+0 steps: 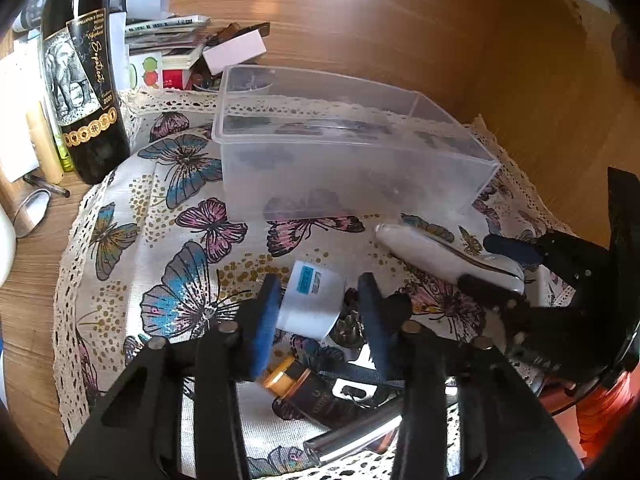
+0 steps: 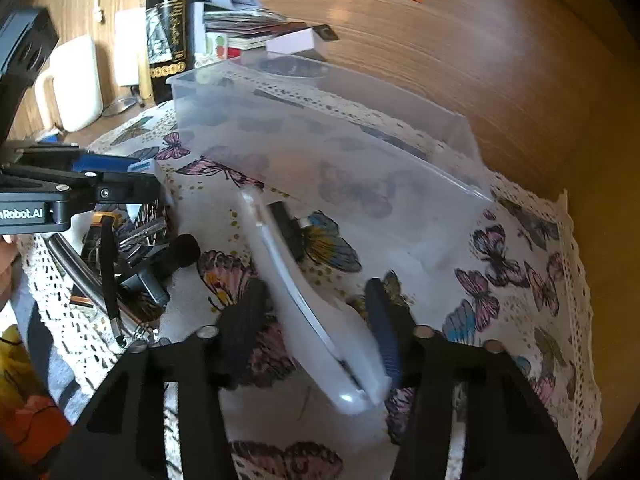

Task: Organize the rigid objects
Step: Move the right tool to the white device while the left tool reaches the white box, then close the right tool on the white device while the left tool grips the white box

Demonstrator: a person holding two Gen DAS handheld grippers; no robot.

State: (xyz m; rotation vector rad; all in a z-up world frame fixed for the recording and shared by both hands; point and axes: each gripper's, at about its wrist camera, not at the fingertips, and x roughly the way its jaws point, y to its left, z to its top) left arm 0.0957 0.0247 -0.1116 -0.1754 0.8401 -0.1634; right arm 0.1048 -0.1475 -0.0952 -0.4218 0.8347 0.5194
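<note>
Left claw (image 1: 320, 312) is spread wide around a small white jar (image 1: 314, 304) with a blue label; the left blue pad touches the jar's side, while the right pad stands clear of it with a gap showing. So it brackets the jar without a firm pinch. The jar lies tilted on the butterfly cloth (image 1: 168, 248), at about 6 o'clock from the clear plastic bin (image 1: 340, 152). Under the claw sits a dark bottle with a gold cap (image 1: 304, 388), and a metal tube (image 1: 352, 436) lies at 5 o'clock from it.

Over to the right claw (image 2: 320, 328): open wide as well, its pads either side of a long white handled tool (image 2: 316, 312) that runs diagonally across the cloth toward the bin. The right pad sits just beside the tool's thick end; whether it presses is hard to tell, and the left pad stands apart.

At 10 o'clock from the bin, a dark wine bottle (image 1: 80, 76) stands upright on the wooden counter (image 1: 400, 40), beside stacked papers (image 1: 168, 36).
</note>
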